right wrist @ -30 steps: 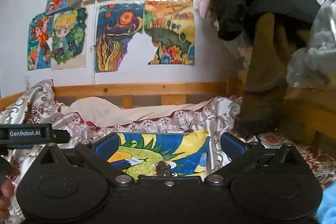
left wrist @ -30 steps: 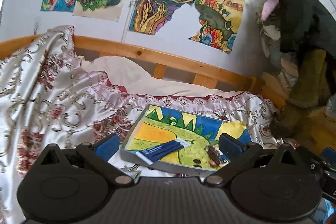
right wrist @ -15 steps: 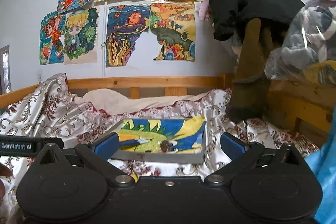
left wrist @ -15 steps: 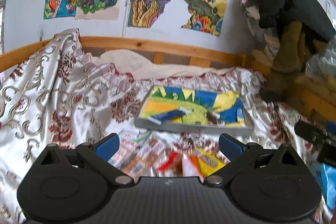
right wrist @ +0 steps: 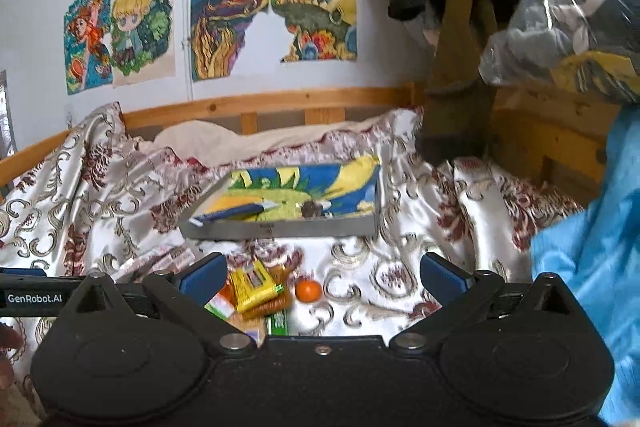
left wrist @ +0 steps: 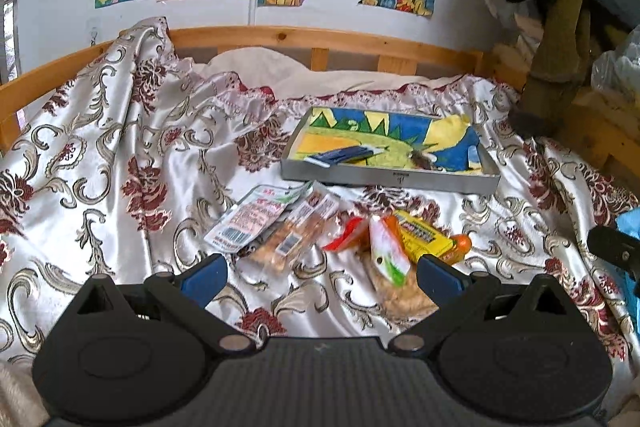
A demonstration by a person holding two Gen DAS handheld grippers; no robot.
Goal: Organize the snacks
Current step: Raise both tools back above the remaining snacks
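Observation:
A shallow metal tray lined with a colourful drawing lies on the satin bedspread; a blue packet and a small dark snack rest inside. In front of it lies a heap of snacks: a white wrapper, clear cracker packs, a yellow packet, a small orange. My left gripper is open above the heap, holding nothing. My right gripper is open over the yellow packet and orange, also holding nothing.
A wooden bed rail runs behind the tray under drawings taped to the wall. Dark clothes and an olive garment hang at the right, beside a plastic bag of clothes. Blue cloth fills the right edge.
Both grippers have pulled back from the tray and tilted down, so the heap of snacks in front of the tray has come into view. Both stay open.

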